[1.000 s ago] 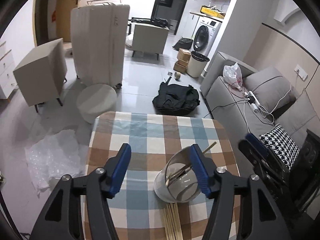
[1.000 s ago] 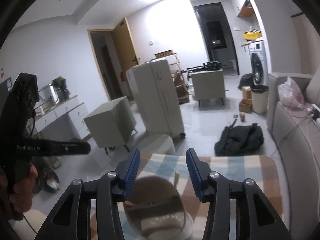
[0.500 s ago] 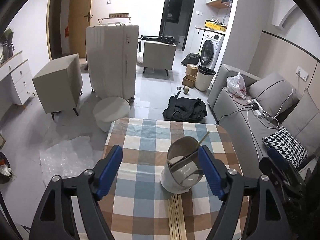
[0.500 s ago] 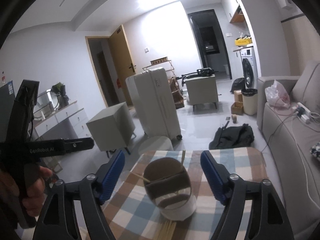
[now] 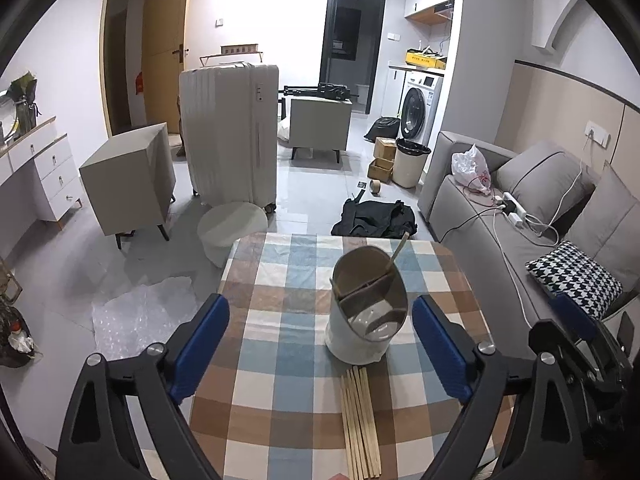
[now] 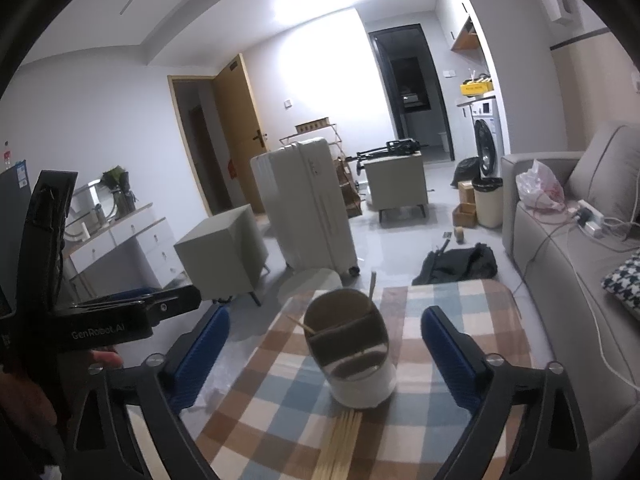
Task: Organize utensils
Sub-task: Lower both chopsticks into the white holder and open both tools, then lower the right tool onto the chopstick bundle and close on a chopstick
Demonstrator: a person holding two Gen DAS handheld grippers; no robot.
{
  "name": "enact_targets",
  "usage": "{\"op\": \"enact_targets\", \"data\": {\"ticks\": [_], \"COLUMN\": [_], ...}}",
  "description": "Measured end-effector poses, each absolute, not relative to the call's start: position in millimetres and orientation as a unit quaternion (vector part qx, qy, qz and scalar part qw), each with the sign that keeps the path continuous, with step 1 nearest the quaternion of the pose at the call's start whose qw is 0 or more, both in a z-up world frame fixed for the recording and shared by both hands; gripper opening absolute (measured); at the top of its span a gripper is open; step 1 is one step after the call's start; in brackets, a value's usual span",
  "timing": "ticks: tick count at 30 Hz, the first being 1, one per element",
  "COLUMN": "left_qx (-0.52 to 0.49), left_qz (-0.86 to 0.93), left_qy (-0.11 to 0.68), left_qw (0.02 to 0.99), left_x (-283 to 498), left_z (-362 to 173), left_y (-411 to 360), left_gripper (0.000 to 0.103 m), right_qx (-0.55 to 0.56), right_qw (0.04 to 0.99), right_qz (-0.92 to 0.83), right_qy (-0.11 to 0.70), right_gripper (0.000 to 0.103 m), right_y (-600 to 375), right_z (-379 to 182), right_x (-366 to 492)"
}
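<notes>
A white utensil holder with a brown divided inside stands on the checked tablecloth; it also shows in the right wrist view. Two chopsticks stick out of it. A bundle of wooden chopsticks lies flat on the cloth just in front of it, also seen in the right wrist view. My left gripper is open and empty, held back from the holder. My right gripper is open and empty, also held back from it.
The table's far edge drops to the floor. A grey sofa runs along the right. A round stool, a white suitcase and a black bag stand beyond the table.
Both grippers have opened wide and pulled back and up from the holder. The holder now stands free on the cloth, with the chopstick bundle in full view.
</notes>
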State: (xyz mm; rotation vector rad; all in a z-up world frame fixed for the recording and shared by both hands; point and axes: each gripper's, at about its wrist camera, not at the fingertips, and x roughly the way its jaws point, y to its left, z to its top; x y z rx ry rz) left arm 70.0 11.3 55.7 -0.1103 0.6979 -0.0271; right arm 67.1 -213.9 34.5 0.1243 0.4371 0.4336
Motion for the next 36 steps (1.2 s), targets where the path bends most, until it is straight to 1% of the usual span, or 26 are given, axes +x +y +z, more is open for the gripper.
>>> {"op": "enact_targets", "data": {"ticks": [12, 19, 22, 25, 27, 29, 33, 35, 36], "left_qx": [-0.067, -0.053, -0.043, -0.047, -0.056, -0.069, -0.100, -0.110, -0.114], "left_qz": [-0.021, -0.024, -0.020, -0.008, 0.003, 0.013, 0.024, 0.030, 0.028], "left_qy": [0.380, 0.421, 0.437, 0.464, 0.479, 0.491, 0.523, 0.538, 0.542], "left_qw": [0.922, 0.905, 0.898, 0.885, 0.876, 0.868, 0.846, 0.835, 0.832], "left_x": [60, 60, 63, 71, 78, 82, 91, 93, 95], "left_z": [5, -34, -51, -67, -75, -81, -96, -102, -105], "left_y": [4, -3, 0, 9, 17, 25, 35, 39, 39], "left_gripper": [0.090, 0.090, 0.090, 0.090, 0.090, 0.090, 0.090, 0.090, 0.090], "right_qx": [0.036, 0.018, 0.025, 0.022, 0.021, 0.018, 0.009, 0.004, 0.003], "right_qw": [0.943, 0.923, 0.911, 0.897, 0.887, 0.876, 0.849, 0.843, 0.840], "right_qz": [0.187, 0.176, 0.171, 0.162, 0.158, 0.156, 0.156, 0.157, 0.159], "right_qy": [0.274, 0.342, 0.374, 0.409, 0.433, 0.456, 0.504, 0.515, 0.519], "right_gripper": [0.100, 0.099, 0.095, 0.086, 0.084, 0.075, 0.065, 0.056, 0.055], "right_y": [-221, -216, -215, -213, -212, -210, -201, -196, -194], "right_z": [-20, -59, -77, -95, -108, -120, -144, -153, -156], "right_x": [47, 62, 73, 88, 97, 105, 124, 133, 137]}}
